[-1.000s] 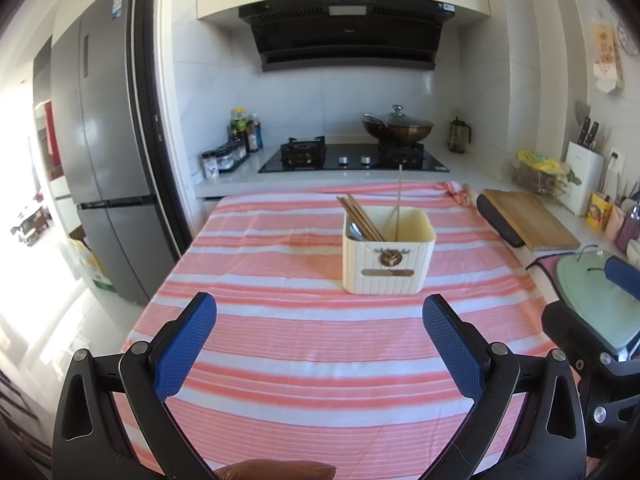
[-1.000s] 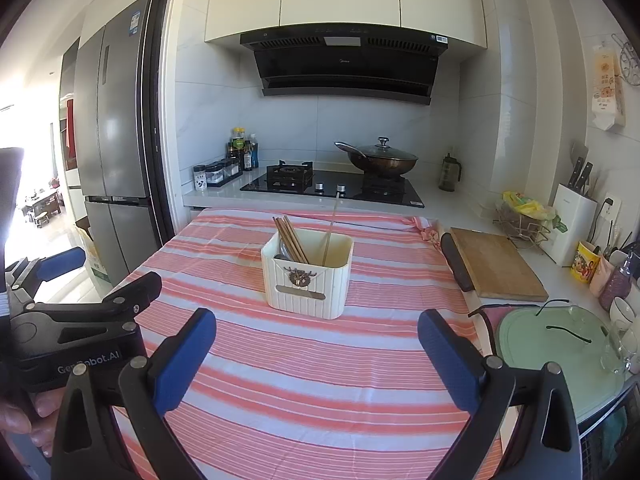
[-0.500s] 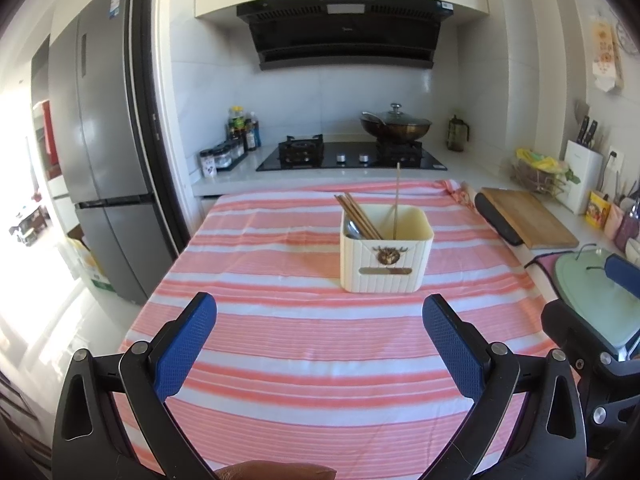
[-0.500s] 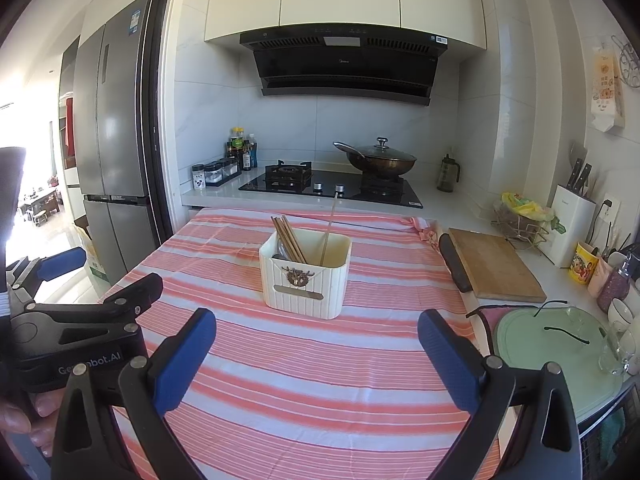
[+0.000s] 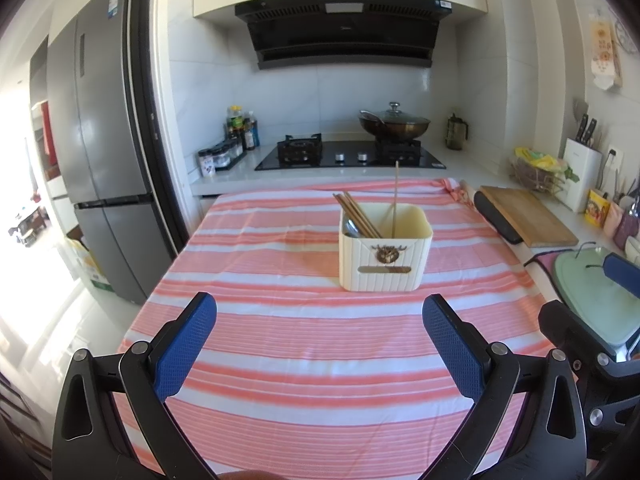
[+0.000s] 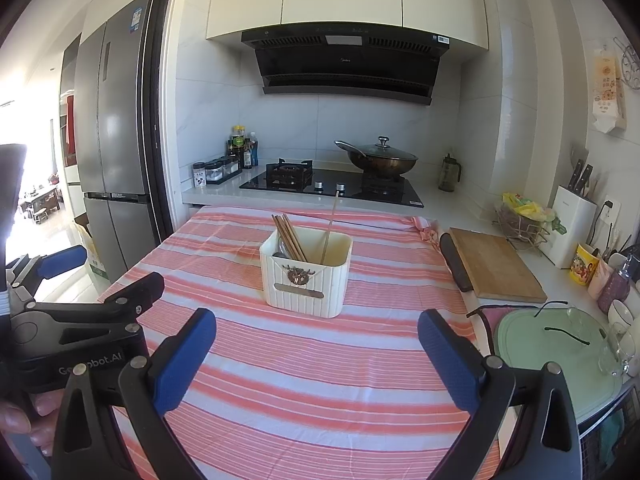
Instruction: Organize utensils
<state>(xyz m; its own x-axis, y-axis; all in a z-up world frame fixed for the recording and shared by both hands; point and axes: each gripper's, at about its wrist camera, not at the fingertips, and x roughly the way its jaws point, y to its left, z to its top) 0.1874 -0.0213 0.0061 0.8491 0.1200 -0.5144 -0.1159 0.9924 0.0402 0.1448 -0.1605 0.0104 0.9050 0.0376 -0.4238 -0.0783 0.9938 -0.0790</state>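
A cream utensil holder point(image 5: 385, 252) stands on the pink striped tablecloth point(image 5: 280, 320). It holds several brown chopsticks point(image 5: 357, 215), a metal spoon point(image 5: 351, 227) and one upright light stick point(image 5: 395, 196). The holder also shows in the right wrist view point(image 6: 307, 276). My left gripper point(image 5: 320, 320) is open and empty, well in front of the holder. My right gripper point(image 6: 316, 334) is open and empty, also in front of it. The left gripper's body point(image 6: 72, 328) shows at the left of the right wrist view.
A wooden cutting board point(image 6: 494, 264) and a green glass lid point(image 6: 560, 344) lie on the counter to the right. A stove with a wok point(image 6: 376, 160) is behind the table. A fridge point(image 6: 116, 152) stands at the left. A knife block point(image 6: 570, 224) is far right.
Both grippers have drawn back slightly from the holder, which looks a little farther away. Both stay open and empty.
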